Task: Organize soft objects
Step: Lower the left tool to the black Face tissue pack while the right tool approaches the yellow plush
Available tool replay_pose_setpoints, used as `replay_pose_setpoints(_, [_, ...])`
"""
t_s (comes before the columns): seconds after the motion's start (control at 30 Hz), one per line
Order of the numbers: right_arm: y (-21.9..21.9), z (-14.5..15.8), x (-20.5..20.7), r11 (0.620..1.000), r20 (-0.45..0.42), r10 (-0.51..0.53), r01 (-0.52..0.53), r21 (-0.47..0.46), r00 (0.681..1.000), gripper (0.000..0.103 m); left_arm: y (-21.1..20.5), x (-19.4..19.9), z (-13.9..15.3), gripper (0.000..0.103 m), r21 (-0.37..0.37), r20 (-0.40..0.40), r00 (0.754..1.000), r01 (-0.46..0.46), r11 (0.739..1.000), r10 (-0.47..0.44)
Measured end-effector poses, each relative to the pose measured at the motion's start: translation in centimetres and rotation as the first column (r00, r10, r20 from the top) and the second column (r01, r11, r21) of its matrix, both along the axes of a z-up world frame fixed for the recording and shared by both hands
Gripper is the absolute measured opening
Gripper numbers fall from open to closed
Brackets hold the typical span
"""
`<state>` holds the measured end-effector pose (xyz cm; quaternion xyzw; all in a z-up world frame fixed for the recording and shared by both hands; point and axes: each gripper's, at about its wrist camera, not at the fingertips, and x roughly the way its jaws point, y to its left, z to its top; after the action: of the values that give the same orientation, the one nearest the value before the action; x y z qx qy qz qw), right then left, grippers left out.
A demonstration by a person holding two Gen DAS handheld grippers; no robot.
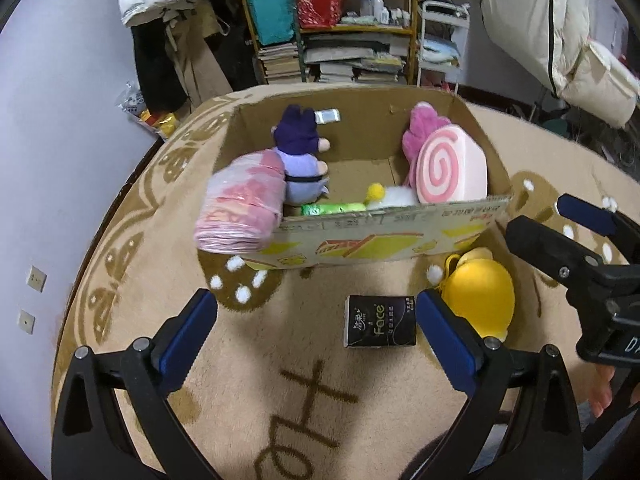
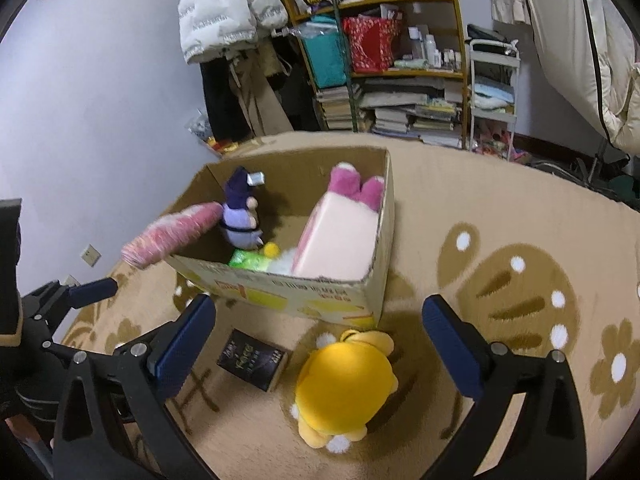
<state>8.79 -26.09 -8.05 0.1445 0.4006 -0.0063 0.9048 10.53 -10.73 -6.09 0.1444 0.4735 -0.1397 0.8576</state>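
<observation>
An open cardboard box (image 1: 360, 240) (image 2: 320, 292) stands on the beige rug. It holds a purple plush doll (image 1: 300, 152) (image 2: 240, 216), a pink swirl-roll cushion (image 1: 448, 168) (image 2: 340, 236), a green pack (image 1: 332, 209) (image 2: 250, 260) and a white-and-yellow plush (image 1: 390, 194). A pink wrapped bundle (image 1: 240, 212) (image 2: 172, 236) leans over the box's left corner. A yellow plush (image 1: 478, 296) (image 2: 346, 384) and a black tissue pack (image 1: 380, 322) (image 2: 254, 360) lie on the rug in front of the box. My left gripper (image 1: 316, 336) is open above the tissue pack. My right gripper (image 2: 320, 344) (image 1: 560, 224) is open above the yellow plush.
A shelf (image 1: 332, 24) (image 2: 392, 52) with books, bags and bottles stands at the back, with jackets (image 2: 224, 8) hanging to its left and a white cart (image 2: 494, 92) to its right. The wall (image 1: 60, 120) runs along the left of the rug (image 1: 280, 400).
</observation>
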Motion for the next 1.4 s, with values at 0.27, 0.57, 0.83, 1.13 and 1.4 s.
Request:
replay_pose_setpoints(0.27, [-0.3,-2.2,0.7,1.000,-0.075,-0.020,0.021,0.014,0.997,0.103,-2.0,-0.1,-2.3,0.099,0.058,-0.031,0.998,0.060,0.997,-0.058])
replay_pose_setpoints(0.57, [-1.0,-4.9,1.7,0.997,-0.175,-0.041,0.051,0.052,0.984,0.103,-2.7,0.9,-4.4,0.099,0.075,-0.081,0.994,0.080,0.994,-0.074])
replay_pose_setpoints(0.83, [-1.1,-7.1,2.4,0.996,-0.246,-0.054,0.071,0.062,0.968,0.103,-3.2,1.6,-6.7,0.099,0.077,-0.155,0.985,0.093,0.993,-0.080])
replay_pose_setpoints(1.13, [-1.8,-9.0,3.1,0.990,-0.316,-0.060,0.098,0.106,0.947,0.103,-3.7,2.1,-8.6,0.099,0.098,-0.194,0.976,0.116,0.988,-0.096])
replay_pose_setpoints(1.4, [-1.9,-10.3,3.4,0.985,-0.358,-0.056,0.110,0.132,0.932,0.103,-3.6,2.1,-9.2,0.099,0.099,-0.214,0.972,0.124,0.987,-0.101])
